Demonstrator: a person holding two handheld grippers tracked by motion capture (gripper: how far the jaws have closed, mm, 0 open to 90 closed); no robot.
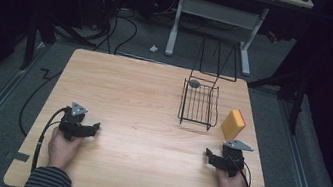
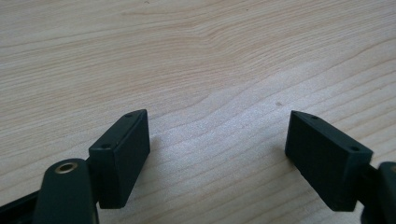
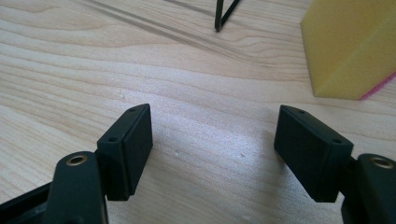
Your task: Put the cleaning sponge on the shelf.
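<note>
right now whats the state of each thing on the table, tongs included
left tongs: open, nothing between the jaws, low over bare wood
right tongs: open, nothing between the jaws, aimed near the sponge
sponge: yellow with a pink face, standing on edge, untouched, beside the basket
wire basket: upright, handle raised, a small grey round thing at its far corner
table: bare wood between the hands
</note>
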